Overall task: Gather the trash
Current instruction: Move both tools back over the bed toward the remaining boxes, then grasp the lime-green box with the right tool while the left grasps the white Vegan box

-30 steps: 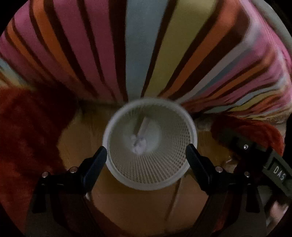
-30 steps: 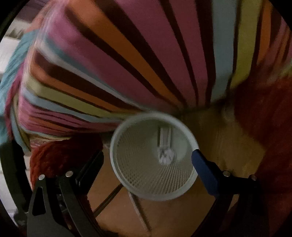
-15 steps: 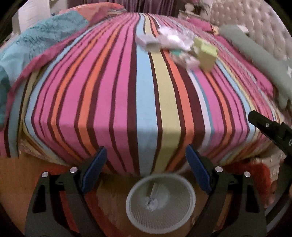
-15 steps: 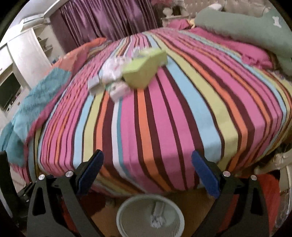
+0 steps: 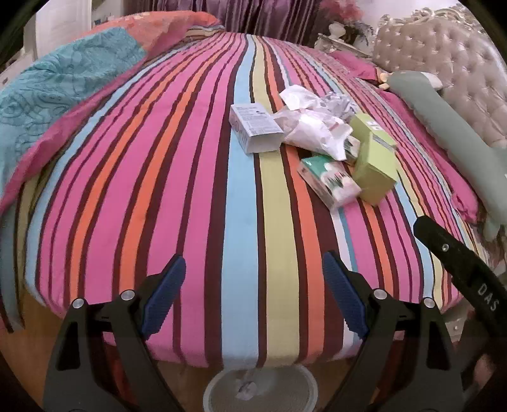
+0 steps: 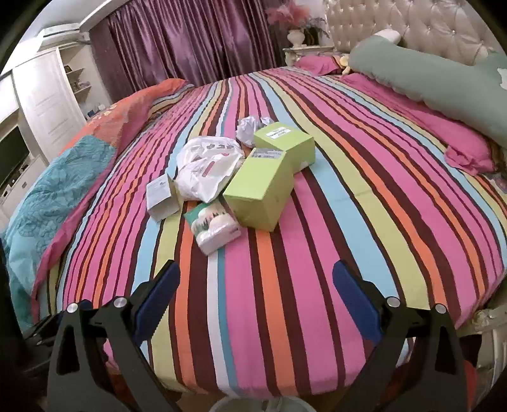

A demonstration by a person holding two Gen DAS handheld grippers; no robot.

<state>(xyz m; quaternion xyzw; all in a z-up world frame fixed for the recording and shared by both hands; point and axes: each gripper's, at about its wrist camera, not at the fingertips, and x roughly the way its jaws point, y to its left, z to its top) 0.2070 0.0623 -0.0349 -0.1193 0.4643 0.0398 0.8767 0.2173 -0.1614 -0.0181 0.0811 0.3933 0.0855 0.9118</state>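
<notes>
A pile of trash lies mid-bed on the striped cover: a small white box (image 5: 255, 130) (image 6: 161, 196), a crumpled white plastic bag (image 5: 313, 131) (image 6: 207, 169), a green-and-white tissue pack (image 5: 329, 180) (image 6: 215, 228), two lime-green boxes (image 6: 263, 187) (image 6: 285, 142) (image 5: 374, 164), and crumpled paper (image 6: 247, 128). A white mesh bin (image 5: 259, 391) with paper in it stands on the floor below the bed's foot. My left gripper (image 5: 253, 298) and right gripper (image 6: 255, 304) are both open and empty, above the bed's near edge, well short of the pile.
A green bolster pillow (image 6: 427, 76) and pink pillows (image 6: 465, 145) lie at the right by the tufted headboard (image 6: 412, 25). A teal and orange quilt (image 6: 57, 183) is bunched at the left. The other gripper's black body (image 5: 459, 269) shows at the right of the left wrist view.
Both grippers have risen and tilted up from over the bin to face the bed top. The trash pile has come into view and the bin has dropped to the bottom edge.
</notes>
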